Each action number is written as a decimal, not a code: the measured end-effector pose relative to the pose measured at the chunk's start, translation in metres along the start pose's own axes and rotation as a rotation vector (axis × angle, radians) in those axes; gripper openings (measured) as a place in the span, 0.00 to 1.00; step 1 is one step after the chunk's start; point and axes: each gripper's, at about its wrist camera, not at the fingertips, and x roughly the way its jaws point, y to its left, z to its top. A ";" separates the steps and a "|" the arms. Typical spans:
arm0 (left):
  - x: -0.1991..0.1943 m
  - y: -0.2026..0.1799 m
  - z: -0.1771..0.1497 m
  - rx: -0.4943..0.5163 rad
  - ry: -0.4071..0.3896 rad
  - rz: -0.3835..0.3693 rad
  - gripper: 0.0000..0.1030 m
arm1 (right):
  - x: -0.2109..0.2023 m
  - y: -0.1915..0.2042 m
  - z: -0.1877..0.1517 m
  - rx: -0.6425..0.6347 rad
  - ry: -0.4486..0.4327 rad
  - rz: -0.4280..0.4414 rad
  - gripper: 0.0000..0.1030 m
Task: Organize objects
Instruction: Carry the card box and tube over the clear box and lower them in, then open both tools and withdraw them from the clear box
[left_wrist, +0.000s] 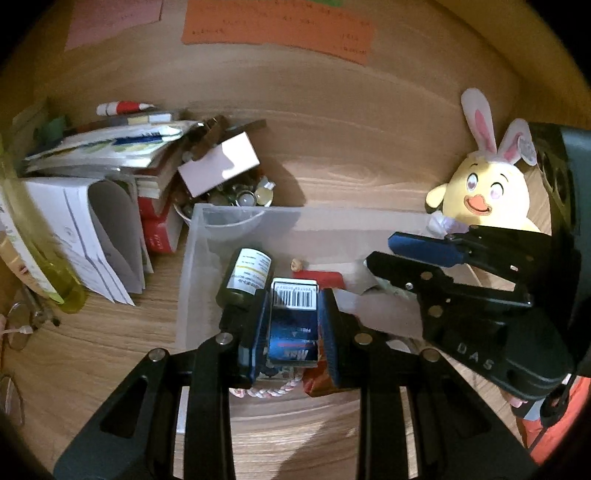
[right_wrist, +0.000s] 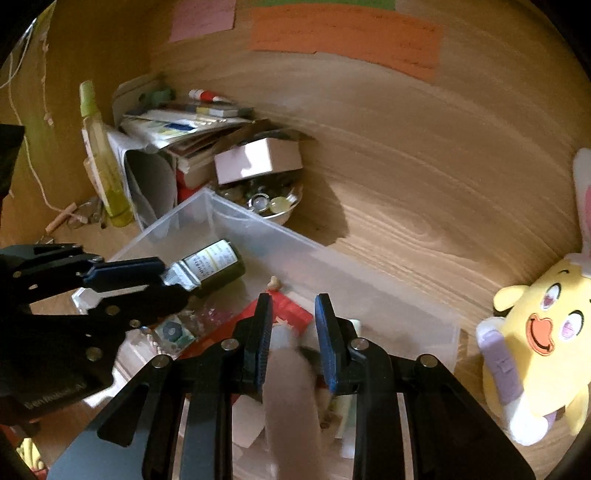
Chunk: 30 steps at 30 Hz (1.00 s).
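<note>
A clear plastic bin (left_wrist: 192, 258) (right_wrist: 369, 280) stands on the wooden desk. In it lie a dark bottle with a white label (left_wrist: 245, 277) (right_wrist: 218, 264), a red packet (left_wrist: 325, 278) (right_wrist: 291, 310) and other small items. My left gripper (left_wrist: 293, 325) (right_wrist: 166, 275) is shut on a blue box with a barcode (left_wrist: 293, 321), held over the bin beside the bottle. My right gripper (right_wrist: 291, 343) (left_wrist: 384, 254) is over the bin's right part, jaws apart, with a blurred pale strip (right_wrist: 291, 391) between the fingers; contact is unclear.
A yellow plush chick with bunny ears (left_wrist: 487, 184) (right_wrist: 539, 332) sits right of the bin. Behind the bin's left: a bowl of small shiny items (left_wrist: 240, 195) (right_wrist: 266, 203) with a pink box on top, a stack of books and papers (left_wrist: 103, 184), a yellow-green bottle (right_wrist: 103, 162), glasses (left_wrist: 22, 321).
</note>
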 end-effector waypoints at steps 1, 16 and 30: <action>0.001 0.000 0.000 -0.001 0.001 -0.001 0.26 | 0.001 0.001 -0.001 -0.001 0.003 0.003 0.21; -0.020 0.001 -0.003 0.008 -0.020 -0.026 0.44 | -0.026 -0.004 -0.022 0.055 -0.011 0.027 0.24; -0.069 -0.008 -0.022 0.058 -0.111 -0.009 0.71 | -0.091 -0.001 -0.045 0.110 -0.148 0.004 0.63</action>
